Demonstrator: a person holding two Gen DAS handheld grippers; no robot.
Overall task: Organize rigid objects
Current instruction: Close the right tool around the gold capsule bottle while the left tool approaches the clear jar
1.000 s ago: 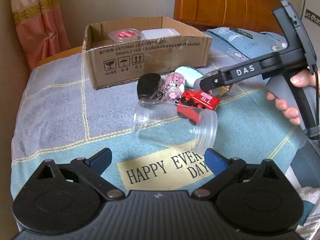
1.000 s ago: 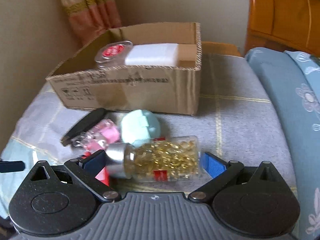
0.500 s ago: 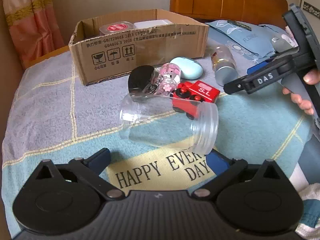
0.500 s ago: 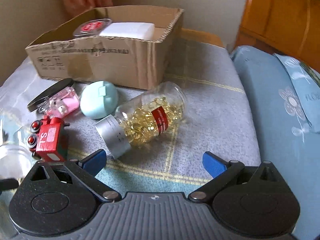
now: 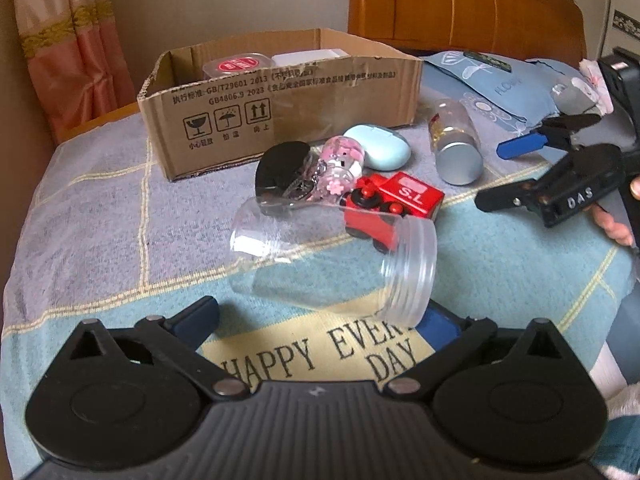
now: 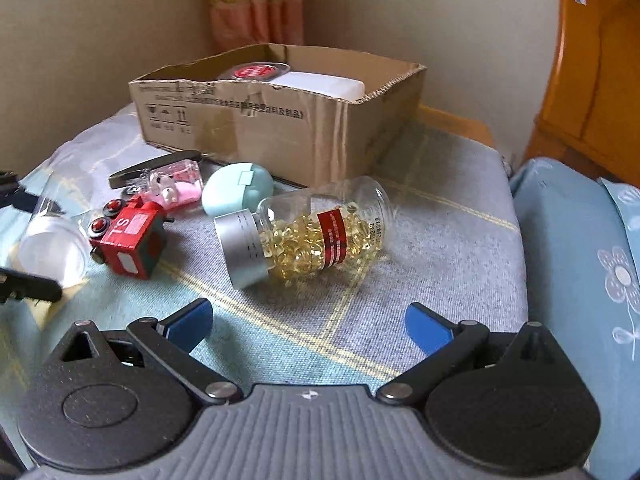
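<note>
A clear plastic jar (image 5: 332,256) lies on its side on the blanket, just ahead of my open, empty left gripper (image 5: 320,320); its rim hides the right pad. Behind it lie a red toy train (image 5: 394,202), a pink charm bottle (image 5: 342,164), a black oval item (image 5: 282,166) and a mint case (image 5: 378,147). A capsule bottle (image 6: 308,232) with a silver cap lies ahead of my open, empty right gripper (image 6: 308,324), apart from it. The right gripper also shows in the left wrist view (image 5: 508,172). The cardboard box (image 5: 288,112) stands behind.
The box holds a red-lidded tub (image 5: 236,66) and a white container (image 6: 320,84). A blue flowered pillow (image 6: 580,260) lies right, before a wooden headboard (image 5: 460,4). A curtain (image 5: 68,40) hangs at the back left. The blanket reads HAPPY EVERY DAY (image 5: 320,356).
My right gripper has let go of the capsule bottle and pulled back from it; the bottle now lies on the blanket. My left gripper has moved closer to the clear jar.
</note>
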